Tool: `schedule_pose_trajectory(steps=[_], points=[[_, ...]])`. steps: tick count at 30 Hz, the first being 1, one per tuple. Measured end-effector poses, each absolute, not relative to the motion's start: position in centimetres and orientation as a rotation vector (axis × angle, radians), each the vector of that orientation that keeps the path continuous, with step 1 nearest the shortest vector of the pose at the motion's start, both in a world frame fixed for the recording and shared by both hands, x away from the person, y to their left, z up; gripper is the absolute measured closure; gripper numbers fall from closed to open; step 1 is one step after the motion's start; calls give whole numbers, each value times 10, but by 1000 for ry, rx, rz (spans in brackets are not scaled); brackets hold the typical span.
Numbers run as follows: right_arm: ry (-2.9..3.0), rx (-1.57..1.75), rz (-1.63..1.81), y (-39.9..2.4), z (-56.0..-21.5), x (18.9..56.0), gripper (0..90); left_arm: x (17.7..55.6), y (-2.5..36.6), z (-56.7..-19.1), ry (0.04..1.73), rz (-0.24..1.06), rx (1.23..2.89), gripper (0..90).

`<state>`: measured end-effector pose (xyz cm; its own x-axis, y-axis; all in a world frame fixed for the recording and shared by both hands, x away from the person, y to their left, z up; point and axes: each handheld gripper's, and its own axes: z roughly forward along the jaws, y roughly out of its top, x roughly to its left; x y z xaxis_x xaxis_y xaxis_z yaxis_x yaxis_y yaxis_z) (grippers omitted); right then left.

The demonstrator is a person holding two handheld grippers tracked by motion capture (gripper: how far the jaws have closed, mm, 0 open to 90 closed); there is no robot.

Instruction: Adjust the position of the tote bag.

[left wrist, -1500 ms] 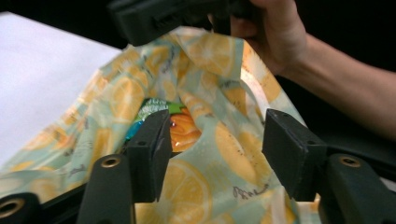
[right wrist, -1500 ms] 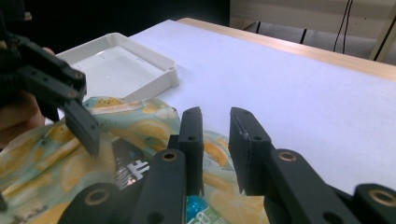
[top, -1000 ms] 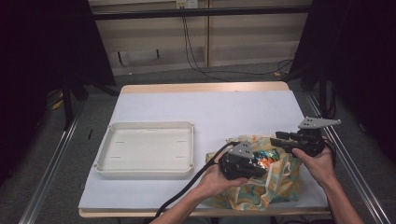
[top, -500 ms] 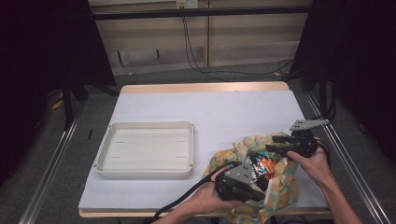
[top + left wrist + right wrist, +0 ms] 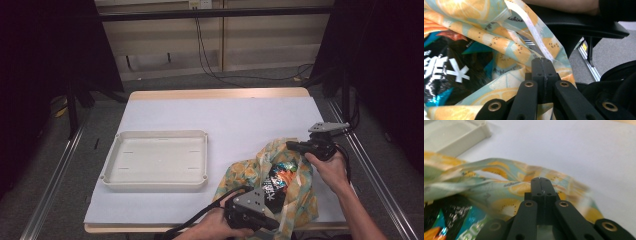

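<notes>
Now both jaw pairs look shut on the fruit-print bag [image 5: 300, 197]: left hand-held gripper [image 5: 544, 65] pinching its near rim, right hand-held gripper [image 5: 541, 184] probably its far rim. Pull apart gently, keeping the snack packets [image 5: 280, 177] between them.

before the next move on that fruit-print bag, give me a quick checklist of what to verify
1. Left gripper clamped on the fruit-print bag's rim: ok, jaws shut with fabric pinched between them.
2. Right gripper clamped on the opposite rim: ok, jaws have just closed on the fabric.
3. Bag mouth held open: ok, the snack packet shows inside.
4. Snack packet free of the cloth: not ok, it sits in the bag.
5. Tray ready to receive: ok, nothing in it, left of the bag.
6. Bag resting fully on the table: cannot tell, its near end reaches the table's front edge.
</notes>
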<state>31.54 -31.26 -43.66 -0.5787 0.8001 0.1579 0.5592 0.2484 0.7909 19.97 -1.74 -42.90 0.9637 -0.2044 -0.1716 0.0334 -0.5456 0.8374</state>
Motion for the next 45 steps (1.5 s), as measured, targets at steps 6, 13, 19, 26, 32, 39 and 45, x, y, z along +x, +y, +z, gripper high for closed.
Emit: schedule_pose_trajectory(steps=[6,13,19,26,32,39,45], points=[[2168,1273,1263,-313,-433,326,900,195,-9,-430,-121,-327,2107,900],[2097,1315,1188,-311,-438,337,900,185,-18,-439,-153,-348,2126,900],[2111,1275,1274,-312,-434,330,854,199,-14,-440,-75,-362,2103,860],[2082,1240,1313,-310,-416,314,583,207,2,-428,3,-338,2055,678],[2124,1148,1341,-296,-401,289,549,217,17,-414,51,-289,2007,613],[2212,1069,1385,-274,-396,251,639,239,35,-407,168,-205,1973,607],[2301,991,1406,-260,-395,220,667,258,46,-398,228,-183,1921,613]])
